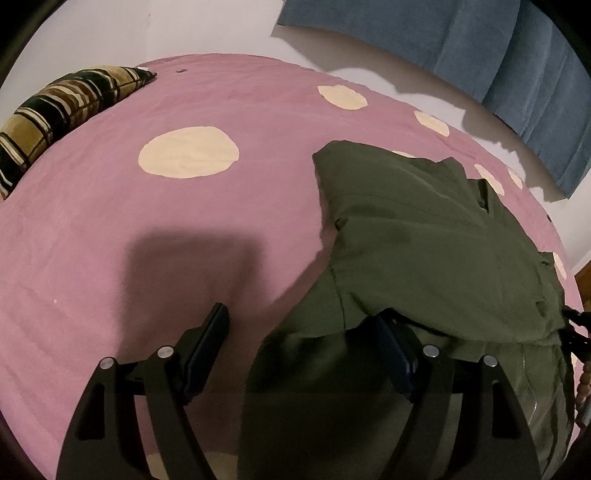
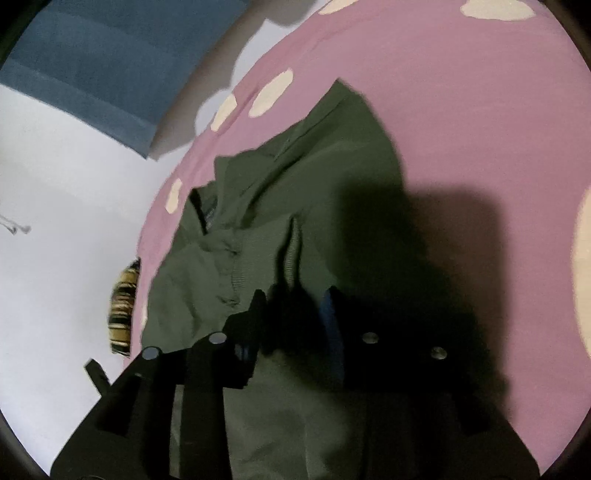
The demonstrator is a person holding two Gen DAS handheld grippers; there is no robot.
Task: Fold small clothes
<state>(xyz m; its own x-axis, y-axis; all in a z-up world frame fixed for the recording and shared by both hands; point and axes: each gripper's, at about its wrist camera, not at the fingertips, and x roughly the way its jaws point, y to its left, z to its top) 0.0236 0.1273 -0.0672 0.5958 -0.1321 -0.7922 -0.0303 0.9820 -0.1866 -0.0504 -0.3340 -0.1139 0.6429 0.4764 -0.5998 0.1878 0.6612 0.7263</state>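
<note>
under right fingers (image 2: pixel 295 306), green shirt (image 2: pixel 295 192)

The shirt (image 1: pixel 424 236) is plain olive green. It lies on a pink bedspread (image 1: pixel 110 229) patterned with large cream dots. The pillow (image 1: pixel 62 107) is striped in black, tan, brown and white. The curtain (image 1: pixel 498 55) is solid denim blue, and the wall (image 1: pixel 203 26) white.

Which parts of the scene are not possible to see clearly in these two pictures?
- Right wrist view: the right gripper is in dark shadow, so its grip on the green shirt is unclear.
- Left wrist view: one finger goes under a shirt fold.
- Left wrist view: the striped pillow is cut by the lens edge.
</note>
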